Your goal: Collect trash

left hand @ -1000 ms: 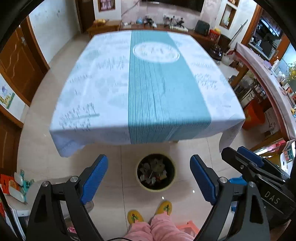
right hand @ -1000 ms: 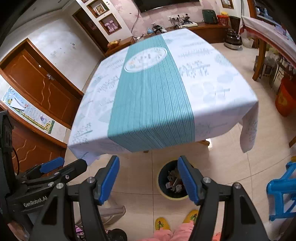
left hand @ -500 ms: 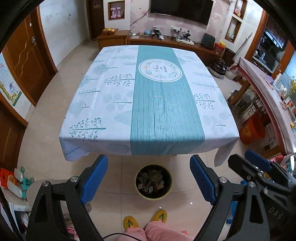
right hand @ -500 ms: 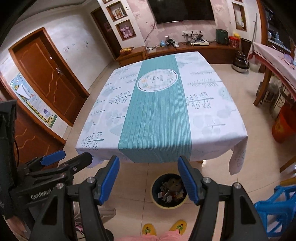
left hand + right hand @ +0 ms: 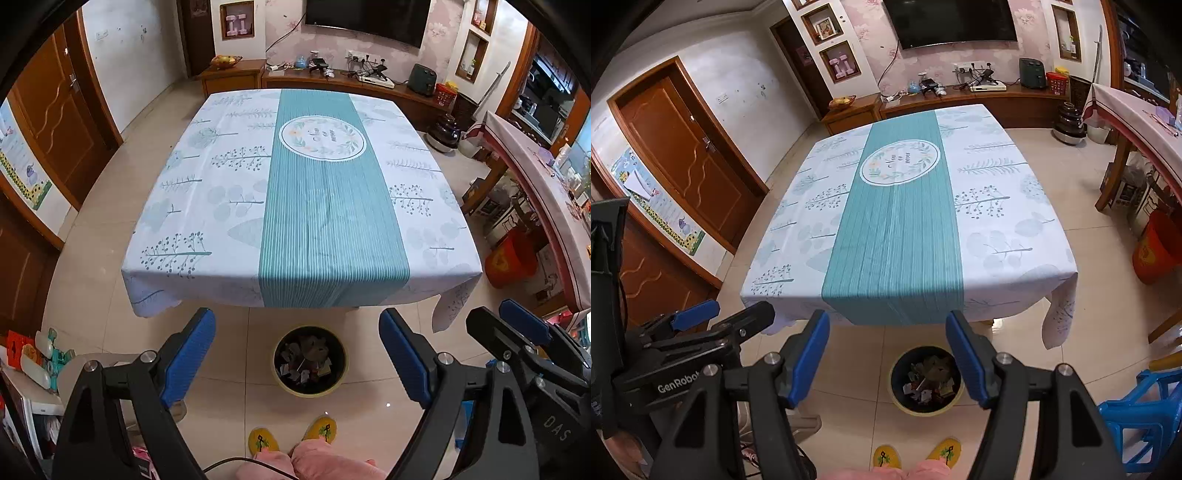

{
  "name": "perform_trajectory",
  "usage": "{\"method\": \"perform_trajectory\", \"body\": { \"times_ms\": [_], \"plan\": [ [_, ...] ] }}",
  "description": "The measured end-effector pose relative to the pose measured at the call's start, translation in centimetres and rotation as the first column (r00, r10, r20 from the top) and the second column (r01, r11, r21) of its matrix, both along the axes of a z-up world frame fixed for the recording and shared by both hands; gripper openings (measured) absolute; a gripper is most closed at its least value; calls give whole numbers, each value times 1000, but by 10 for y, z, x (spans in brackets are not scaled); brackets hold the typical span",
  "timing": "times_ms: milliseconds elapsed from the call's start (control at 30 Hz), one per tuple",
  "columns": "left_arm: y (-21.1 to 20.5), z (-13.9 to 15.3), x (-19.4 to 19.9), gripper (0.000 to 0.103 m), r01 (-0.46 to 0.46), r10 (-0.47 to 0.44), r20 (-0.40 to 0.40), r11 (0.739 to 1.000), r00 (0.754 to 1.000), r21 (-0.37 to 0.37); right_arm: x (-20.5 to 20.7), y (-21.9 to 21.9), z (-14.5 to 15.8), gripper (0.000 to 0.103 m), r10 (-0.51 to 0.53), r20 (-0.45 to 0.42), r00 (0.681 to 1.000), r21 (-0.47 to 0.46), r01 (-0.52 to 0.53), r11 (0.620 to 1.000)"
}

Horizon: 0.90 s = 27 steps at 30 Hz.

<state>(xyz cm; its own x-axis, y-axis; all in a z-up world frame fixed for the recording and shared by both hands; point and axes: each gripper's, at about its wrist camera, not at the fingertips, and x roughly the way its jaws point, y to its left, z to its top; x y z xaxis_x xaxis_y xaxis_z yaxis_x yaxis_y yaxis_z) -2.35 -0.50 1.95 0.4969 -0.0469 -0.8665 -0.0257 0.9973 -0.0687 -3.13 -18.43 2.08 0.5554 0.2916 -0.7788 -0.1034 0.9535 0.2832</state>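
Now you are standing at the near edge of the table (image 5: 207, 206), with both claws held up over the floor in front of it. Your left claw (image 5: 297, 354) is spread wide, its blue pads well apart with nothing between them. Your right claw (image 5: 886, 358) is spread too, also empty; in the left view it shows at the right edge, and in the right view the left one shows at the left edge, so the two sit side by side.

The trash bin (image 5: 310, 360) stands on the tiled floor just in front of the table's near edge, below the hanging tablecloth (image 5: 1008, 236), and between the fingers of each claw as the cameras see it. It is a round, dark bin with a pale yellow rim, and it holds a heap of crumpled wrappers and scraps of paper. Your yellow slippers (image 5: 918, 456) are on the floor just near of the bin.

The tablecloth is white with leaf prints and a teal stripe down the middle. A blue plastic stool (image 5: 1145, 417) stands to the right of the bin, and an orange bucket (image 5: 1156, 251) sits further off by the side counter.
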Motion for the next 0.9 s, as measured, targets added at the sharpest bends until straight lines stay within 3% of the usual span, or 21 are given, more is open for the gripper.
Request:
{"method": "perform_trajectory", "body": {
  "times_ms": [900],
  "plan": [
    [-20,-1,-8,89,26,-26,-15,999,1000,45,-2,-9,2,66,4,5,1000,-2,-4,1000]
  ]
}}
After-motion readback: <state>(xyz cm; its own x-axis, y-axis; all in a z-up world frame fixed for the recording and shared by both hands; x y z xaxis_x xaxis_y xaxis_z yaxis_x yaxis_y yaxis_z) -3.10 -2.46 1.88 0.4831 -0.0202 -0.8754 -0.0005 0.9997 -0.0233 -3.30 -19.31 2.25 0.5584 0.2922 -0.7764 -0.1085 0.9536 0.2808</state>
